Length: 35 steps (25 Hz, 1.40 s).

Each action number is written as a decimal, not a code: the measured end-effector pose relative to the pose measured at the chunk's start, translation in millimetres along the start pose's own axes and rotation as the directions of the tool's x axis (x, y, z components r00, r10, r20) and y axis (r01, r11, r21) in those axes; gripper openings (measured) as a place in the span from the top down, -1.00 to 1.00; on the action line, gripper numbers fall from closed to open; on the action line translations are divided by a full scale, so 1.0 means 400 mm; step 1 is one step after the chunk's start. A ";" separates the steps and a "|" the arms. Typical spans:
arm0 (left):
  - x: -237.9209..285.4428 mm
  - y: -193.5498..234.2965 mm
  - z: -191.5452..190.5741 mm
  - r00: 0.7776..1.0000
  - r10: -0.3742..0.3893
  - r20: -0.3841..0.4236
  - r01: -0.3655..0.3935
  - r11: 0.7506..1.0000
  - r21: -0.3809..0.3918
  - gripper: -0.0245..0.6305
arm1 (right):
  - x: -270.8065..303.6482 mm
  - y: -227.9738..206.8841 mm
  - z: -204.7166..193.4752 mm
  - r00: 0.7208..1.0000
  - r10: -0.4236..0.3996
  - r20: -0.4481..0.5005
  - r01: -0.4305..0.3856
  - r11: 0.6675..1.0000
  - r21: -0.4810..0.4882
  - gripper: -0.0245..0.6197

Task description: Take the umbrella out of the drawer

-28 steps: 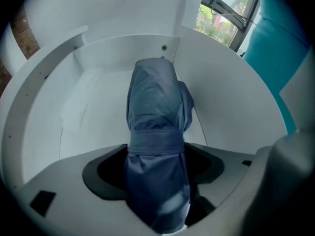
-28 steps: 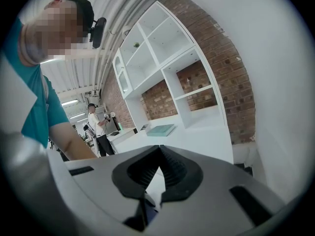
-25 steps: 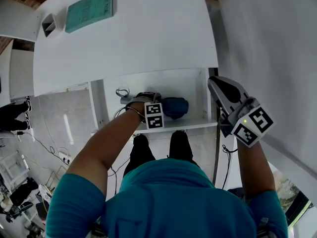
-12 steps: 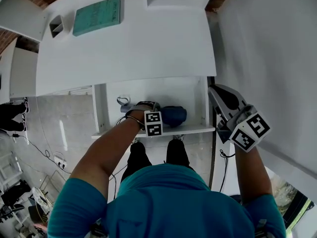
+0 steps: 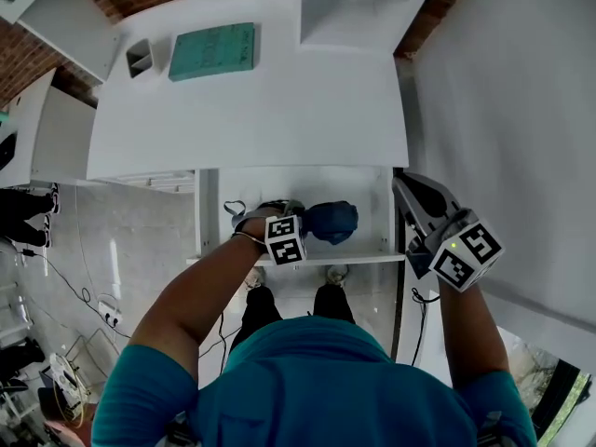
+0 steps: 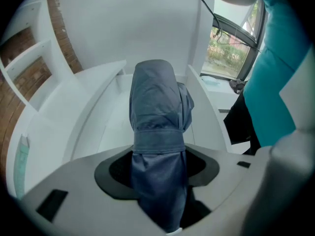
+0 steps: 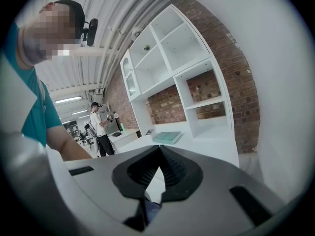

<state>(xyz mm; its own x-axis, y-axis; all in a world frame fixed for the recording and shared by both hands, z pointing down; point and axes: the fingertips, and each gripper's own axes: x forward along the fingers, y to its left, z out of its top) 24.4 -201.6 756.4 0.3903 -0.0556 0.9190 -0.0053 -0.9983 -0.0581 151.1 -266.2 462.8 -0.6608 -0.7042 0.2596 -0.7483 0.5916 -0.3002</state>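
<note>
A folded dark blue umbrella (image 5: 332, 222) lies across the open white drawer (image 5: 307, 261) under the desk. My left gripper (image 5: 277, 209) points steeply down into the drawer and is shut on the umbrella (image 6: 157, 107) near its strapped middle. In the left gripper view the fabric fills the gap between the pads (image 6: 114, 168). A thin wrist loop (image 5: 231, 207) hangs off the umbrella's left end. My right gripper (image 5: 400, 181) hovers by the drawer's right side, holding nothing. In the right gripper view (image 7: 158, 149) its tips meet.
The white desk top (image 5: 251, 110) carries a green book (image 5: 212, 51) and a small dark box (image 5: 140, 59). White shelves (image 5: 363, 7) stand against a brick wall. A white panel (image 5: 503, 110) rises at the right. Cables lie on the floor (image 5: 102, 315). A person (image 7: 101, 127) stands far off.
My left gripper has risen a little with the umbrella in its grip. The right gripper has also lifted slightly. The head view now takes in more of the desk and shelves.
</note>
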 end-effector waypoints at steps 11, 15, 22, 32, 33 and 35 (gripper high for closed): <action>-0.328 0.133 0.095 0.961 0.184 0.205 -0.149 0.973 -0.175 0.16 | -0.015 0.077 0.142 0.998 0.005 0.061 -0.001 0.998 -0.066 0.86; -0.478 0.163 0.136 0.926 0.246 0.286 -0.185 0.957 -0.224 0.16 | -0.026 0.112 0.194 0.997 0.005 0.079 0.002 0.996 -0.088 0.86; -0.724 0.201 0.205 0.839 0.340 0.425 -0.222 0.927 -0.304 0.16 | -0.042 0.162 0.309 0.993 0.010 0.120 0.009 0.989 -0.151 0.86; -1.118 0.275 0.261 0.623 0.488 0.612 -0.255 0.866 -0.431 0.16 | -0.074 0.224 0.486 0.981 0.017 0.192 0.026 0.975 -0.219 0.86; -1.159 0.281 0.265 0.596 0.499 0.629 -0.254 0.860 -0.442 0.16 | -0.077 0.232 0.507 0.979 0.020 0.201 0.027 0.973 -0.228 0.86; -1.242 0.289 0.273 0.543 0.522 0.658 -0.254 0.849 -0.463 0.16 | -0.084 0.250 0.552 0.975 0.031 0.221 0.024 0.970 -0.243 0.86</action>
<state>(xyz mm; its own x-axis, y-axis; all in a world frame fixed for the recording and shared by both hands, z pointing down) -69.6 -287.6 250.4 0.8150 -0.5392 0.2123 -0.5303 -0.8417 -0.1018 111.4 -270.0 221.4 -0.6547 -0.7548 0.0408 -0.7556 0.6521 -0.0620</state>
